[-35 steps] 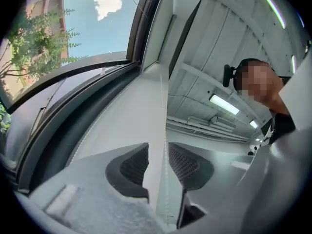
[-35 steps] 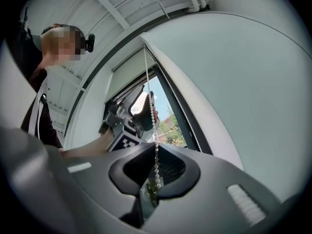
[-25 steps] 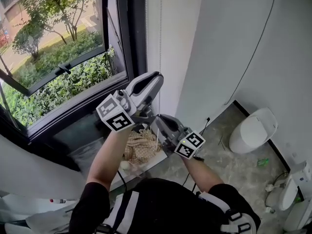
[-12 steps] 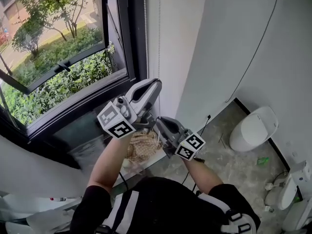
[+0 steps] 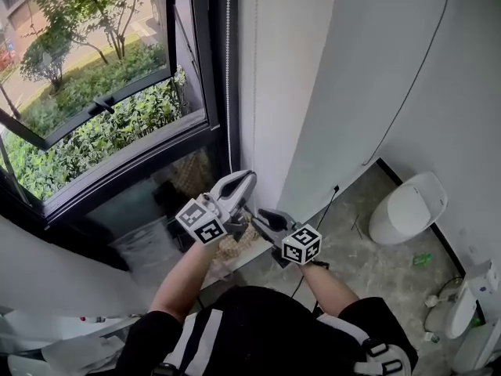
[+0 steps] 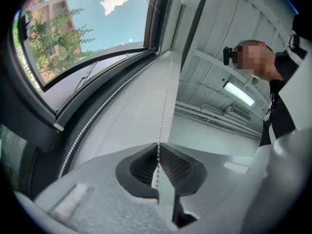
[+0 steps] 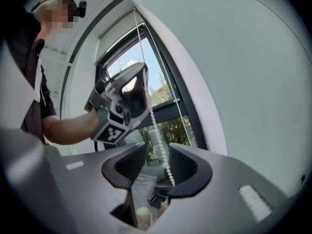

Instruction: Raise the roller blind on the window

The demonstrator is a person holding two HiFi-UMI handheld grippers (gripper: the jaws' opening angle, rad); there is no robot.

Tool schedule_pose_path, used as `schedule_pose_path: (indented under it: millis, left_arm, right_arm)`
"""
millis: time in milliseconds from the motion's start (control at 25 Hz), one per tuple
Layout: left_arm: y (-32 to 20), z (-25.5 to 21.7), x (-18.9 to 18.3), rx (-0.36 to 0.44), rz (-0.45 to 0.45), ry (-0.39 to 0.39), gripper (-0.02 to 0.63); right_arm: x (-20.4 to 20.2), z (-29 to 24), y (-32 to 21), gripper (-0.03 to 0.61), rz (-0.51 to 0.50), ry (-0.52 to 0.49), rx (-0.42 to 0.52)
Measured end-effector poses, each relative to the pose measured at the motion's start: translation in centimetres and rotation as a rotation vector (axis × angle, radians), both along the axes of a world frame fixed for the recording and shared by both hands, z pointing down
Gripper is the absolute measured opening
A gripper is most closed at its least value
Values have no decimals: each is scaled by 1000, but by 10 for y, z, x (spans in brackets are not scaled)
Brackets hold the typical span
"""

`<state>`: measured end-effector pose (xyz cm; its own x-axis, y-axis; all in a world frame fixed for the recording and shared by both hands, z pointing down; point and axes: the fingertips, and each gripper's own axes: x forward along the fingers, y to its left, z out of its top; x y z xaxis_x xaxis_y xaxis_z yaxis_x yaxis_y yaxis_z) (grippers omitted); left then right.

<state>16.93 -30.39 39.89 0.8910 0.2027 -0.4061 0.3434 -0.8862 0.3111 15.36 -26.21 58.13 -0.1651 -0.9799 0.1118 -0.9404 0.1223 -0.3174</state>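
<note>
The blind's white bead chain [image 5: 228,61] hangs down the dark window frame beside the white wall. My left gripper [image 5: 249,178] is shut on one strand [image 6: 158,149], which runs taut up the wall; a second strand [image 6: 87,126] hangs to its left. Just below it, my right gripper [image 5: 254,211] has just been opening its jaws. The chain [image 7: 162,147] hangs loose between its pads without being pressed. The left gripper [image 7: 122,101] shows above in the right gripper view, the chain coming out under it. A pale blind [image 7: 118,31] sits at the window's top.
The window [image 5: 94,92] looks out on shrubs and a street. A sill with a woven brown thing [image 5: 235,245] lies under my hands. A white toilet [image 5: 405,208] stands on the grey floor at the right, and a black cable [image 5: 407,92] runs down the wall.
Both grippers have dropped together down the chain, well below the window's crossbar. The right jaws, shut before, now stand apart. The left stays clamped on the chain.
</note>
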Motion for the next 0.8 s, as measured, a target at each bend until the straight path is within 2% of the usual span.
schedule_pose_path:
  millis: [40,200,360,480,600,800]
  left_arm:
    - [-2,-1,-1,16,-10,-6,12]
    - [-15,-1,-5,3,-36,4,14]
    - [-14,-2,-8,-20,-28,15,14]
    - [-7,-2,-9,-26,-18,20,14]
    - [-1,-3,-13,-35,-10,31,14]
    - [4,-3,-21,-43,-5,46,14]
  right_arm:
    - [2,-18,2,163,-8,6,48]
    - [10,-134,7,143,-4,56,328]
    - [-5,-246,-1,123,-10,248,543]
    - [-2,-303,-15,114,44,287,633]
    - [7,-337,-27,107,66,235,691]
    - [16,-366,-42,95,72,117,730]
